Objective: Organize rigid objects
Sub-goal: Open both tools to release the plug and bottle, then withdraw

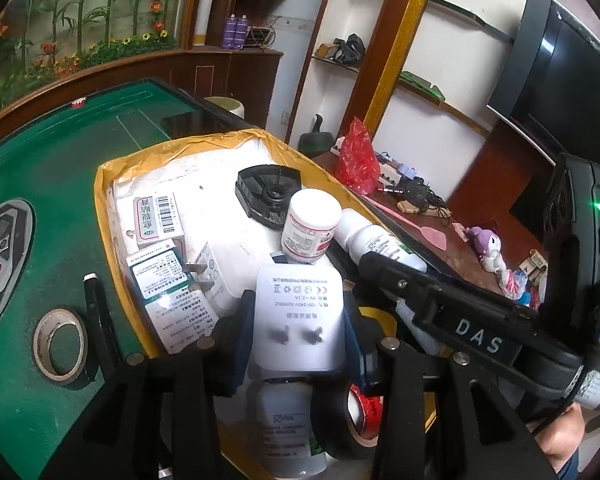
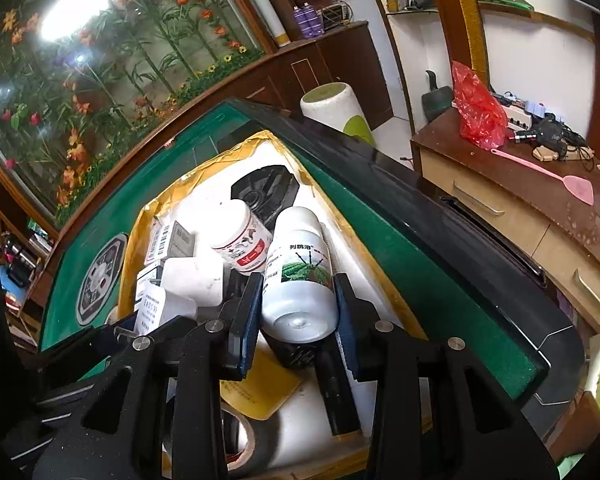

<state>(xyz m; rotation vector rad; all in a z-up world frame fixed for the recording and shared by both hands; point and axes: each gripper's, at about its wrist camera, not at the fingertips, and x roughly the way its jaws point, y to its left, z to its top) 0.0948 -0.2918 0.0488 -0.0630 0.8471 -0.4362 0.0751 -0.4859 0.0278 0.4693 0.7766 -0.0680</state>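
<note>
A white foam tray with a yellow taped rim [image 1: 104, 184] [image 2: 140, 240] sits on the green table and holds a pile of items. My left gripper [image 1: 300, 332] is open. A white power adapter [image 1: 300, 308] lies flat between its blue pads, resting on a white bottle [image 1: 288, 428]. My right gripper [image 2: 298, 304] is shut on a white bottle with a green label [image 2: 300, 292], tilted over the tray's right side. Beside it in the tray are a red-labelled white jar [image 1: 310, 228] [image 2: 244, 244], a black plastic part [image 1: 268, 192], two medicine boxes [image 1: 156, 220] and a small white plug [image 1: 212, 276].
On the green felt [image 1: 40, 180] left of the tray lie a tape roll [image 1: 60, 344] and a black marker [image 1: 96, 320]. Near my fingers the tray holds black tape [image 2: 244, 436], a yellow card [image 2: 256, 388] and red tape [image 1: 364, 408]. The table's black edge [image 2: 420, 200] runs along the right, with a cluttered wooden cabinet [image 2: 520, 208] beyond.
</note>
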